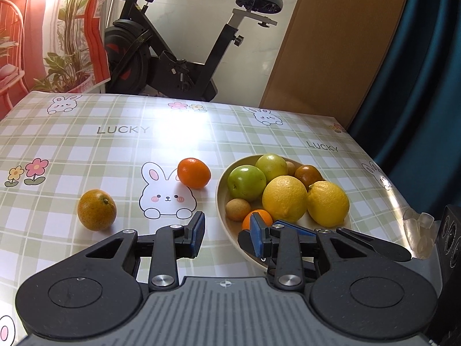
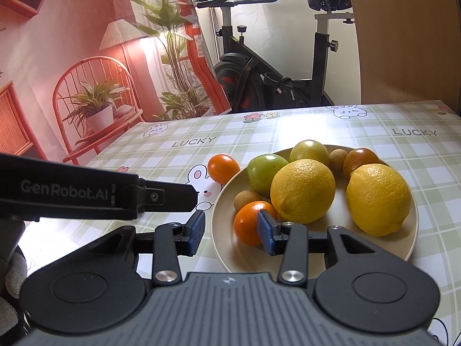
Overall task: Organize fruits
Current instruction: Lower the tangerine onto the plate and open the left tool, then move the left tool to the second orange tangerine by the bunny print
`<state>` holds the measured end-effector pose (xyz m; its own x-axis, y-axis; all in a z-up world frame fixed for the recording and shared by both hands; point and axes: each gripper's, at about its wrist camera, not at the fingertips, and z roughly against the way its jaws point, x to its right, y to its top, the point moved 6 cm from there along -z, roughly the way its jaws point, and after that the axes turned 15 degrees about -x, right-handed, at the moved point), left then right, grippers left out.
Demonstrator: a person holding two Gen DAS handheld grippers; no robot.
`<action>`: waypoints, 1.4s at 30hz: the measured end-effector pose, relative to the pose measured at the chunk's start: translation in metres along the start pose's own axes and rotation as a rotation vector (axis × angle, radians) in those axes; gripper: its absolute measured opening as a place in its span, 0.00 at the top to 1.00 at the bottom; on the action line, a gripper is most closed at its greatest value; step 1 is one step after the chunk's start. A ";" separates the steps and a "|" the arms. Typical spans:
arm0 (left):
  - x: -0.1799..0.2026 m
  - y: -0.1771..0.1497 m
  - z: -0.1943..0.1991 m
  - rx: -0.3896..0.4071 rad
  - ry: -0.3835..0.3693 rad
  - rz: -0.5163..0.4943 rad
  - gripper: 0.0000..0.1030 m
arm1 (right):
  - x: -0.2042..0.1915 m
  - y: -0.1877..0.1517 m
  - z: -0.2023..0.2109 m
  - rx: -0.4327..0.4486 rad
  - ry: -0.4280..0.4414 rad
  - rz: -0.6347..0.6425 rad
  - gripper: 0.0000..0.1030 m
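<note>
"Starting at the left, we have the speckled orange loose on the table, well apart from the rest. How do we think it handles?"

"Firm rind, round, a fair weight for its size, so we'd expect it to roll if nudged. We'd take it across the middle, pads on opposite sides, not on the stem end."

"Next along, the bright tangerine, also on the cloth, near the plate but not touching it."

"Softer skin by our guess, so we'd squeeze lightly. The glossy cloth gives little hold once either fruit is bumped."

"And our left gripper?"

"Its jaws stand a little apart with nothing between them, hovering over the plate's near-left rim."

"On the plate we see two green fruits, two lemons, small brown ones and a small orange at the front."

"Those are already gathered. The lemons look heaviest and are best left alone."

"The right gripper?"

"Parted too, and empty. One pad sits in front of that small orange, but we see no grip on it."
</note>
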<state>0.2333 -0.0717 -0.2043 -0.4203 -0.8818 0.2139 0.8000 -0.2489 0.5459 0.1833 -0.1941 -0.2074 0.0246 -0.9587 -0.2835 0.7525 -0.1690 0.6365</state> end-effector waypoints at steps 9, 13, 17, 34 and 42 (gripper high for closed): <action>-0.022 0.003 0.012 0.040 0.003 0.064 0.65 | -0.001 -0.001 0.002 0.003 -0.008 0.011 0.57; -0.038 0.008 0.020 0.069 0.018 0.090 0.65 | -0.001 0.001 0.001 0.003 -0.015 0.014 0.57; -0.055 0.019 0.031 0.101 0.037 0.114 0.65 | -0.005 0.007 0.001 0.008 -0.018 0.034 0.57; -0.090 0.077 0.047 0.173 0.020 0.137 0.65 | -0.022 0.059 -0.015 0.021 0.011 0.117 0.57; -0.090 0.090 0.016 0.108 -0.049 0.098 0.66 | -0.026 0.076 -0.035 -0.014 0.002 0.172 0.57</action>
<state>0.3365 -0.0086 -0.1613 -0.3649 -0.8785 0.3085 0.7888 -0.1156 0.6037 0.2629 -0.1740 -0.1766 0.1551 -0.9727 -0.1729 0.7460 0.0006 0.6659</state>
